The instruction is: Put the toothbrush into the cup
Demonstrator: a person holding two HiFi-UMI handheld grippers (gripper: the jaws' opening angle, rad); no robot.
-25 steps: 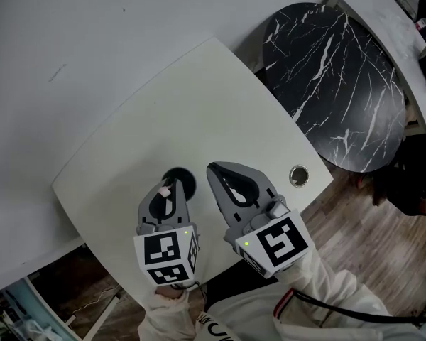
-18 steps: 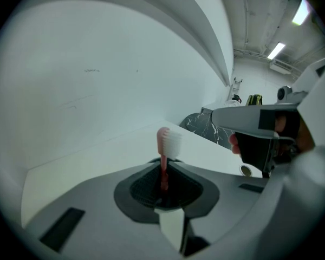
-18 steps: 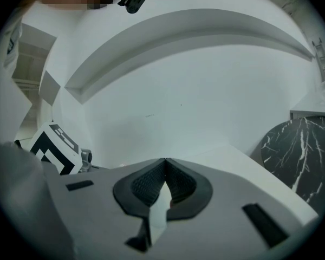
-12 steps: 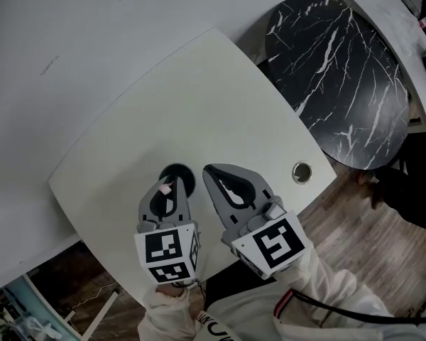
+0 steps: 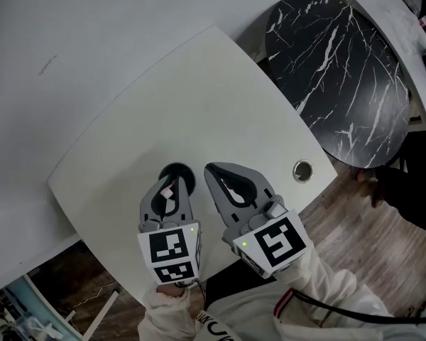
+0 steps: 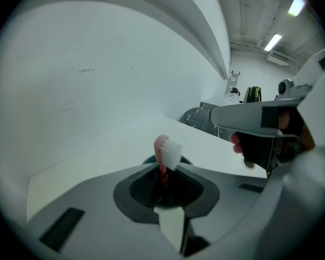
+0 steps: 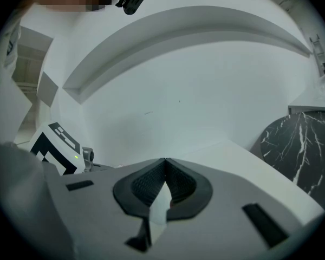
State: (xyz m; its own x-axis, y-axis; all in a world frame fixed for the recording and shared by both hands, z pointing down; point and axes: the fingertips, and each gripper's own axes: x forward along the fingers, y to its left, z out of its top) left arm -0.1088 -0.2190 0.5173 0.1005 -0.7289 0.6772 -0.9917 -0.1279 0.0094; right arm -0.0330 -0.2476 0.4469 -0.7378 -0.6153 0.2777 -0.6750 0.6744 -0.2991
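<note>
A light sleeve [image 5: 326, 283] runs up to the right tool [image 5: 220, 176], whose marker cube sits nearest the body. Its dark ribbed pads [image 7: 179, 180] are pressed together with nothing between them, and it hangs over the white desk [image 5: 199, 105]. Just beside it, the left tool [image 5: 172, 189] is clamped on the toothbrush [image 6: 168, 151]. The red-pink handle passes down between the pads, and the white bristle head stands up above them, tilted slightly. The lower end of the handle is hidden by the jaws.

Directly past the left tool's tips is the dark round cup [image 5: 182, 178], standing on the desk and partly covered by the tool. Only its rim shows in the left gripper view, behind the brush head, so whether the handle reaches inside cannot be told.

Further right, near the desk's edge, is a small round metal-rimmed hole [image 5: 302, 170]. Beyond the desk stands a round black marble-patterned table [image 5: 341, 69] on a wooden floor [image 5: 362, 233], and a plain white wall [image 7: 179, 91] rises behind.
</note>
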